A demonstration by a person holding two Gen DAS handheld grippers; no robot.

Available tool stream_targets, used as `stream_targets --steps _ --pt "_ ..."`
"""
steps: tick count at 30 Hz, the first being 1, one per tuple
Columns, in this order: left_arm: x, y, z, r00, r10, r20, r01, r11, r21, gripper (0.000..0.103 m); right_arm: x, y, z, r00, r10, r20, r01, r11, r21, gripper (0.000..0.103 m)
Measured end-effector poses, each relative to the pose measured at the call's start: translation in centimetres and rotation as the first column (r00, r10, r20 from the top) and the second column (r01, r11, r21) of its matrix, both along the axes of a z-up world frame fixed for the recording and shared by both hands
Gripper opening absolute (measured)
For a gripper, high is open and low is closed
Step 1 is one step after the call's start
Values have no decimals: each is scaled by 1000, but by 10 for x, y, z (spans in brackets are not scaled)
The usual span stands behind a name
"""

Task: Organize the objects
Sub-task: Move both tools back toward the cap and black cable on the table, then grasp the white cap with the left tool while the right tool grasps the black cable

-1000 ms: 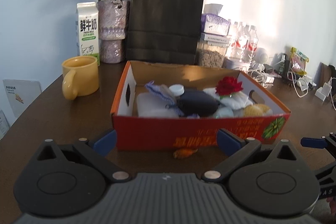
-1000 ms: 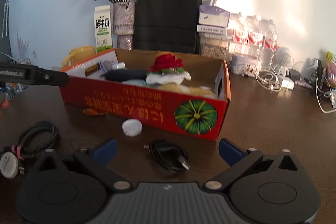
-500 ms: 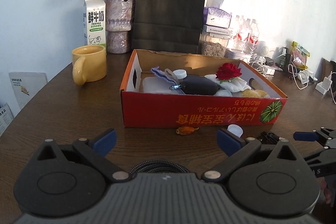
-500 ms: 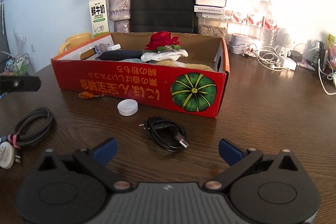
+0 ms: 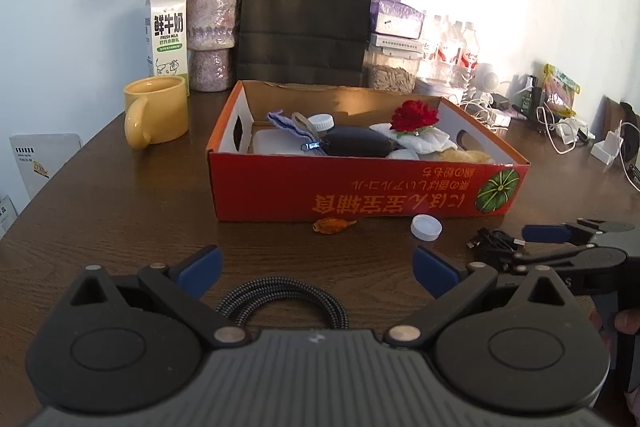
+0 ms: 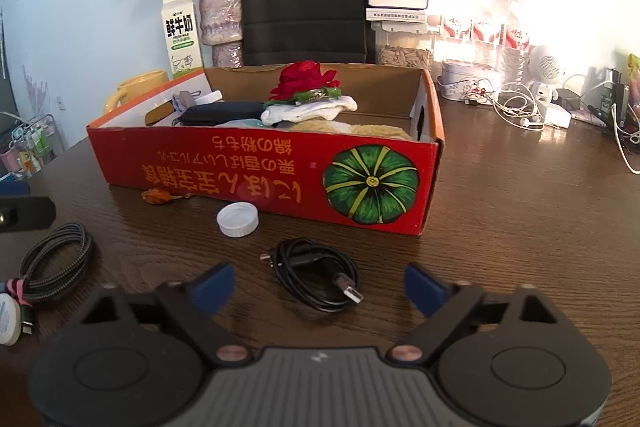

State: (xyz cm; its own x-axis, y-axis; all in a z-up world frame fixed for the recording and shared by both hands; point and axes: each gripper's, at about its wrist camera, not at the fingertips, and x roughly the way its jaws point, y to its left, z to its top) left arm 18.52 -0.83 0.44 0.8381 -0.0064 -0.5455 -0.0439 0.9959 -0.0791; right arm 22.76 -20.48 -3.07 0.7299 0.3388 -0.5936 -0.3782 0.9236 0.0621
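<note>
Right gripper (image 6: 316, 287) backed off the red box (image 6: 280, 167), fingers narrowing around the black cable (image 6: 316, 279), not pinching; left gripper (image 5: 316, 267) spread. Cable's light and floppy, so grab the bundled loops.

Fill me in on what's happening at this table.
A person is tidying loose items into the red cardboard box. The right gripper, jaws just closing, brackets the black USB cable without pinching it. The left gripper hangs open over the braided cable. A white cap and an orange wrapper lie outside.
</note>
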Motion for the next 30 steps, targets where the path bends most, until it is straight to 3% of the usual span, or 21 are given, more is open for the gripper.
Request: stream_targets --steps 2,5,12,21,30 --pt "1 -1 -1 1000 -1 -3 1 1000 2 103 1 0 0 1000 6 1 -6 1000 7 65" --pt "2 -4 -1 1000 -5 -5 5 1000 5 103 2 1 0 1000 20 -4 -20 1000 12 48" --pt "6 -10 -3 1000 -14 -12 14 1000 7 103 -6 6 4 997 43 61 -43 999 2 46" --pt "23 -34 -6 999 -50 -21 51 999 15 103 -16 0 10 989 -6 149 3 1000 27 46" --pt "60 -75 -14 993 -104 -56 109 990 88 103 -26 -14 17 971 -78 228 66 996 56 46"
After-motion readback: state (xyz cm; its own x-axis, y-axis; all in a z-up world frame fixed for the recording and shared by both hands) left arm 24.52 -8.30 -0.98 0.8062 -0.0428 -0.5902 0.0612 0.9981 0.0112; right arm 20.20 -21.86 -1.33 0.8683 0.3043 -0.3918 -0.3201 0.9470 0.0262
